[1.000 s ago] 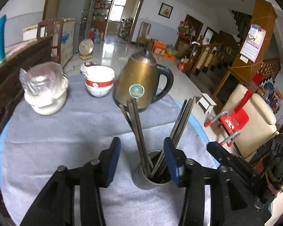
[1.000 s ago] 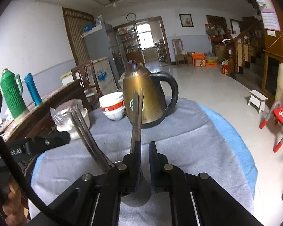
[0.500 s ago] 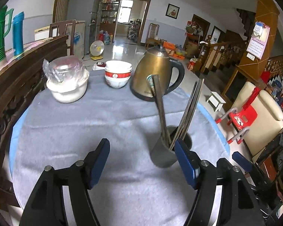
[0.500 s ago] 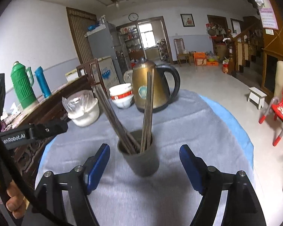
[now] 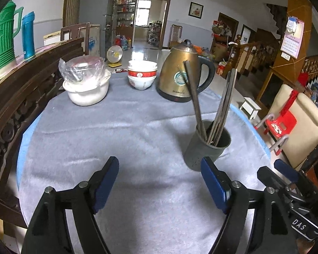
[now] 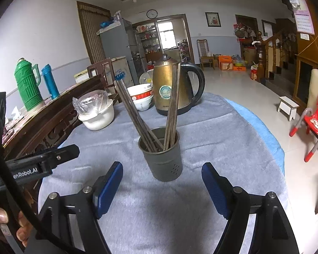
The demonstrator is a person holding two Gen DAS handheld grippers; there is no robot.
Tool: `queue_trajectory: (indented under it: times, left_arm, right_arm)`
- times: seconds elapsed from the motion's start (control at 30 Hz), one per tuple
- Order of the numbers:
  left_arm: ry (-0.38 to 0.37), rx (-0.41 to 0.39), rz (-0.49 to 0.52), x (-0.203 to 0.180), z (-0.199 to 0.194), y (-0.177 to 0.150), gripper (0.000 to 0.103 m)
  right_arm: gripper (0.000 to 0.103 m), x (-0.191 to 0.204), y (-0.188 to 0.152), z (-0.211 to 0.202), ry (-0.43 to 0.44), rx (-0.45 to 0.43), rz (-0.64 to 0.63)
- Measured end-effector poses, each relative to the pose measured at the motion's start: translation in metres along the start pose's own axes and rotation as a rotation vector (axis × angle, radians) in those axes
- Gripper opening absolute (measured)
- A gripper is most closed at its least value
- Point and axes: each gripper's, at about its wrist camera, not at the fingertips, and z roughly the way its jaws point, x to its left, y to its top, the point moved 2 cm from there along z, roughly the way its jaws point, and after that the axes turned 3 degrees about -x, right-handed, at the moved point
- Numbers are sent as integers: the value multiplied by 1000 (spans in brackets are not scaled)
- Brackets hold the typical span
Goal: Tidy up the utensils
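Observation:
A grey metal utensil holder [image 5: 205,146] stands upright on the grey tablecloth [image 5: 120,131], also in the right wrist view [image 6: 162,158]. Several dark chopsticks [image 5: 193,97] lean in it in two bunches [image 6: 135,118]. My left gripper [image 5: 160,175] is open and empty, just left of and nearer than the holder. My right gripper [image 6: 162,182] is open and empty, with the holder just beyond its fingertips. The right gripper's body shows at the left wrist view's lower right [image 5: 286,182]; the left gripper shows at the right wrist view's left [image 6: 42,160].
A brass kettle [image 5: 180,74] stands behind the holder. Stacked red-and-white bowls [image 5: 142,76] and a white bowl with a plastic bag [image 5: 85,84] sit at the far side. A dark wooden bench back [image 5: 17,97] runs along the left. The table edge drops off at right.
Both grippers opened and drew back from the holder. The right gripper let go of the chopsticks, which now stand in the holder. The left gripper released the holder.

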Motion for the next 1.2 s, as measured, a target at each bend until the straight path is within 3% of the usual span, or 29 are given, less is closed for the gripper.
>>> queue_trajectory:
  times: [0.27,0.6,1.2]
  left_arm:
    - [36,-40,15,8,-4,-5,84]
    - [51,15,62,-1,8,-7,84]
    - [67,4,102,-13,9,-2,85]
  right_arm:
    - [80,4,-2,5,16,13,-15]
    - [80,-3,-3,3,-20,4,-26]
    - [80,-7,7,6,-34,-15,-40]
